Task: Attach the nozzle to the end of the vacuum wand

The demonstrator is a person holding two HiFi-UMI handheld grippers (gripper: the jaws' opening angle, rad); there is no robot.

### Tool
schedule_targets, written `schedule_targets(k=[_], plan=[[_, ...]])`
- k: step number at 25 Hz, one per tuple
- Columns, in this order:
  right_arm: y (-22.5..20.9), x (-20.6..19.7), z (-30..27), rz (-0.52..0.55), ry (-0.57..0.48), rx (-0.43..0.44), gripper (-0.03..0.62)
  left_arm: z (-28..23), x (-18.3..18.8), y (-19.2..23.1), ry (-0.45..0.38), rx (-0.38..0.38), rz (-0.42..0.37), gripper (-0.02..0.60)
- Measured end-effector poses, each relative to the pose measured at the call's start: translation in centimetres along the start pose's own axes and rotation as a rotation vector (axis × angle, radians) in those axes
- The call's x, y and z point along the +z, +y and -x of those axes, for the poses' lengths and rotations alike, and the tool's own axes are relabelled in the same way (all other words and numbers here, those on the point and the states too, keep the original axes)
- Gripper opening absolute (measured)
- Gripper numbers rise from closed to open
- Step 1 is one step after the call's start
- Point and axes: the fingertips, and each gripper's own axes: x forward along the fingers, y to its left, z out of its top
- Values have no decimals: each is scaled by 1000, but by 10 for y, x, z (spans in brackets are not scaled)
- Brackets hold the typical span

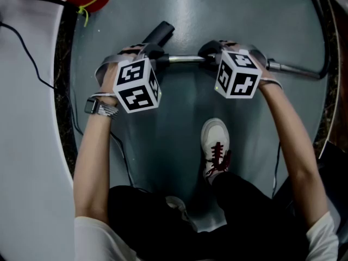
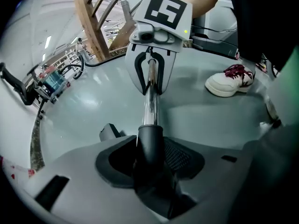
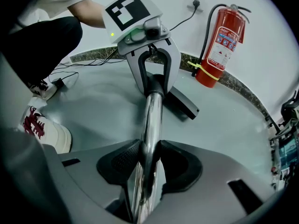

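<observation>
A chrome vacuum wand runs level between my two grippers above the grey floor. Its far end goes on to the right. The black nozzle sticks out past my left gripper. In the left gripper view, that gripper is shut on the nozzle's black collar, and the chrome tube enters the collar. My right gripper is shut on the wand, pads pressed on both sides. The two grippers face each other along the tube.
A white shoe with red laces stands on the floor just below the wand. A red fire extinguisher stands at the white wall. Cables trail along the left side. A wooden frame stands farther off.
</observation>
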Motion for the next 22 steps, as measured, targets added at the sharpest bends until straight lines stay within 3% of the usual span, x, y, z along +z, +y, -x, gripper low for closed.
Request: schedule_targets(k=[6, 15, 17, 22], plan=[[2, 0, -1, 36, 22, -6, 155, -3, 2, -3, -5, -48, 51, 176], [-6, -5, 1, 19, 27, -46, 152, -7, 12, 3, 31, 76, -151, 173], [-6, -5, 2, 32, 30, -44, 152, -8, 14, 2, 21, 71, -133, 172], [-6, -2, 4, 29, 18, -47, 152, -9, 14, 5, -5, 41, -1, 172]])
